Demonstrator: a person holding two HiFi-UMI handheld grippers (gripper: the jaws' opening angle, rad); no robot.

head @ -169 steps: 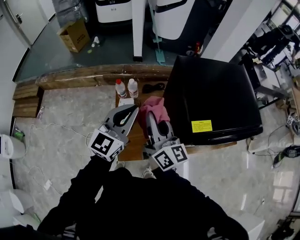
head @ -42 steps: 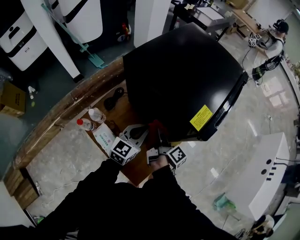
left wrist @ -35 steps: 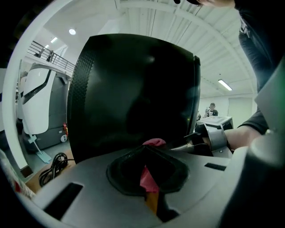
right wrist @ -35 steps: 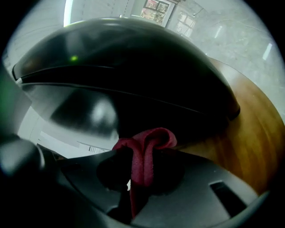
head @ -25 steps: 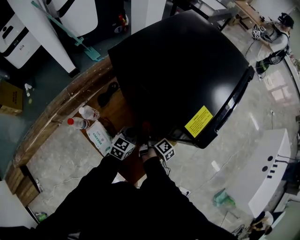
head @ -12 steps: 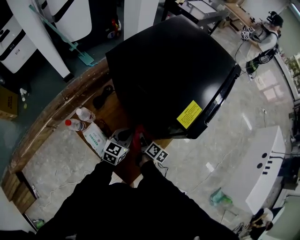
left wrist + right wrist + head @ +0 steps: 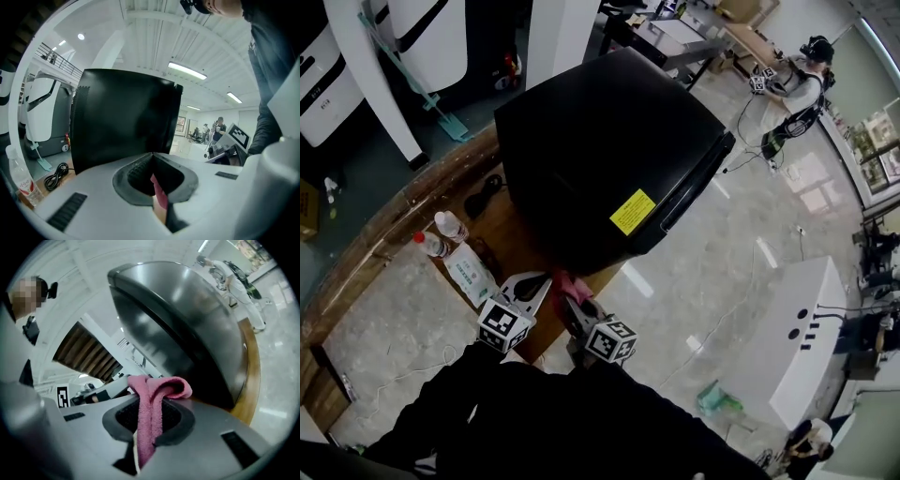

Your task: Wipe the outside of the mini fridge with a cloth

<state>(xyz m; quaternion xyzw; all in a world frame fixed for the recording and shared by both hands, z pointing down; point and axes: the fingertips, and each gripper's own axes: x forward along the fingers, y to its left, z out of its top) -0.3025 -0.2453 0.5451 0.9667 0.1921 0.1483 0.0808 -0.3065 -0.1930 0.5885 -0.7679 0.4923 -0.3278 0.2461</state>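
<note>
The black mini fridge (image 7: 600, 141) stands on a low wooden platform (image 7: 502, 230), with a yellow label on its top. In the head view my right gripper (image 7: 572, 302) is at the fridge's near lower corner. It is shut on a pink cloth (image 7: 574, 285). The right gripper view shows the cloth (image 7: 152, 399) folded over between the jaws, with the fridge's glossy side (image 7: 187, 319) just beyond it. My left gripper (image 7: 532, 284) is beside it to the left, shut, with its tips pointing at the fridge (image 7: 122, 117). A pink sliver shows through the gap under its tips.
Two water bottles (image 7: 436, 234), a packet of wipes (image 7: 471, 272) and a black cable (image 7: 478, 197) lie on the platform left of the fridge. A white counter (image 7: 806, 347) stands on the glossy floor to the right. A person (image 7: 802, 75) works at the far top right.
Both grippers have drawn back a little from the fridge's near side toward my body. The right one has kept hold of the cloth. My head view has swung.
</note>
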